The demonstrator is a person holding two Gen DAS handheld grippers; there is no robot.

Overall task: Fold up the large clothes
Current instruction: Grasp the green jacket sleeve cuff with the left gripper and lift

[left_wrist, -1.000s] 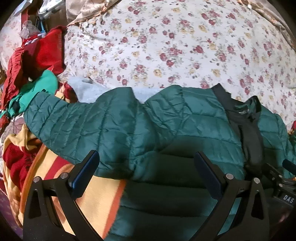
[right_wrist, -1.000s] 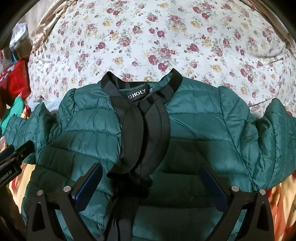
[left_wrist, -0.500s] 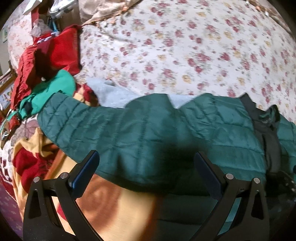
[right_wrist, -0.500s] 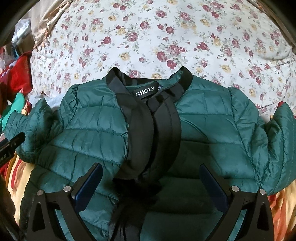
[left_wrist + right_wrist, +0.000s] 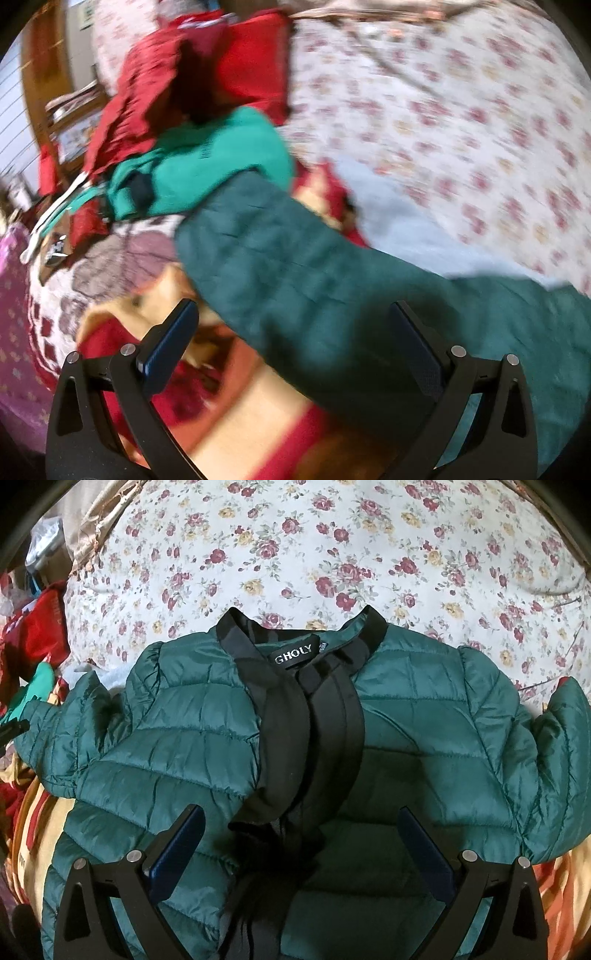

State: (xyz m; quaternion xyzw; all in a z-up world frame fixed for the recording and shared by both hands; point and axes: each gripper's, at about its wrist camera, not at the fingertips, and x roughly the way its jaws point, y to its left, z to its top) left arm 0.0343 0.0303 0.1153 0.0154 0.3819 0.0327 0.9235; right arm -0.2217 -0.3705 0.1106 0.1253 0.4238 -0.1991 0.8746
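Both sets of jaws stand wide apart and hold nothing. From the right gripper [image 5: 301, 843], the green quilted jacket [image 5: 192, 738] lies front-up on the bed, its black collar [image 5: 299, 653] at the far end against the floral sheet [image 5: 332, 554], with a sleeve spread to each side. From the left gripper [image 5: 293, 341], in a blurred view, the jacket's left sleeve [image 5: 280, 266] runs out toward a heap of red and teal clothes [image 5: 192, 122] at the far left, over a red and yellow blanket [image 5: 251, 417].
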